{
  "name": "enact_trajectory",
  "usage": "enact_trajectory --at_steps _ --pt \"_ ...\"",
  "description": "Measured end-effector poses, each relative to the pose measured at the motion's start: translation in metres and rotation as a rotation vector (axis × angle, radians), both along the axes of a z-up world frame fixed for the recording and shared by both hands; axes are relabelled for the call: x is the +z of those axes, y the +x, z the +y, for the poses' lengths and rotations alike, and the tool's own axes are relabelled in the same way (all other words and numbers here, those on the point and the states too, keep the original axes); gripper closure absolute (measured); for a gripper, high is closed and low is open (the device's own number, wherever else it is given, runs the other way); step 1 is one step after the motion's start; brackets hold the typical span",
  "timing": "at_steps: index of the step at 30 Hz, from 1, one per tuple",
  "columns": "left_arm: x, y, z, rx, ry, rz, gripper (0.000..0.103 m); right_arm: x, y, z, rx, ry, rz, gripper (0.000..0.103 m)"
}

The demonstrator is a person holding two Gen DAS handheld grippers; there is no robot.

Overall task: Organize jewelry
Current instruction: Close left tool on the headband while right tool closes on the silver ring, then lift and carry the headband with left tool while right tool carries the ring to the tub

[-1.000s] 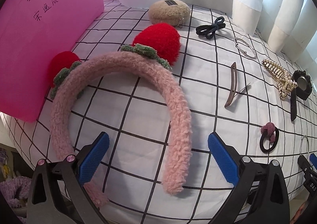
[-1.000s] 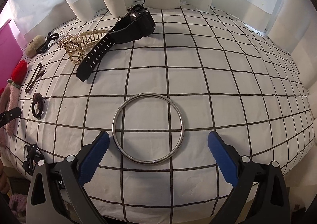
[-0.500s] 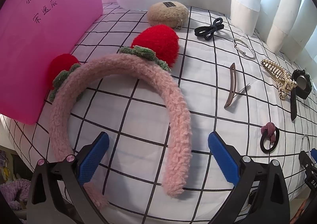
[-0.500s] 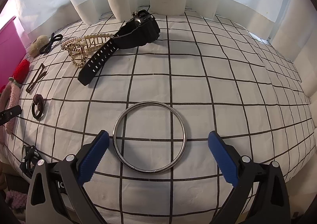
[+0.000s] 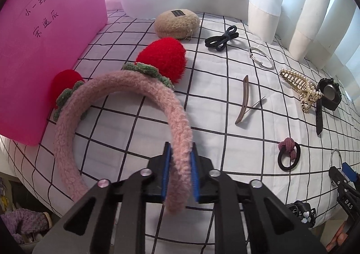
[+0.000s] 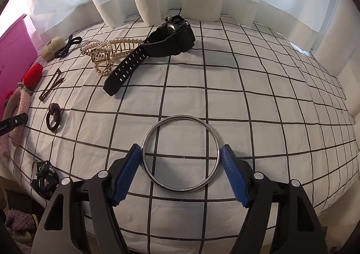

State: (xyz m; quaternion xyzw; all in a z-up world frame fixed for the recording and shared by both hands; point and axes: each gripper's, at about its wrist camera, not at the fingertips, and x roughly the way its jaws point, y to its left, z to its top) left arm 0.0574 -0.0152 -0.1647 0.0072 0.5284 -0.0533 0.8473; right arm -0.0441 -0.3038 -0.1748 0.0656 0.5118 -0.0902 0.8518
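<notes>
The left gripper (image 5: 180, 171) is clamped on one leg of the pink fuzzy headband (image 5: 126, 105), whose arch runs ahead and left of it toward the pink box (image 5: 45, 56). Ahead to its right lie a brown hair clip (image 5: 243, 100) and a knotted hair tie (image 5: 288, 155). The right gripper (image 6: 181, 157) has just been closing; its blue pads (image 6: 234, 177) touch either side of the silver bangle (image 6: 181, 152) on the checked cloth (image 6: 270, 101). Farther ahead and to its left lies a black watch (image 6: 162, 44).
</notes>
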Motion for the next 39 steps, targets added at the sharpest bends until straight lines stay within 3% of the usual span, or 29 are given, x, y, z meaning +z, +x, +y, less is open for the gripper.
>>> enact_trajectory --at_steps 6,18,39 --pt "0.004 -0.004 -0.001 0.0 -0.003 -0.005 0.095 0.002 -0.001 -0.005 -0.018 0.047 -0.009 0.033" --pt "0.052 -0.017 -0.004 -0.02 -0.034 -0.105 0.095 0.021 -0.002 -0.004 -0.002 0.068 -0.059 0.033" --pt "0.138 -0.04 -0.016 -0.003 -0.118 -0.246 0.093 0.098 0.018 0.002 0.131 0.067 -0.188 0.033"
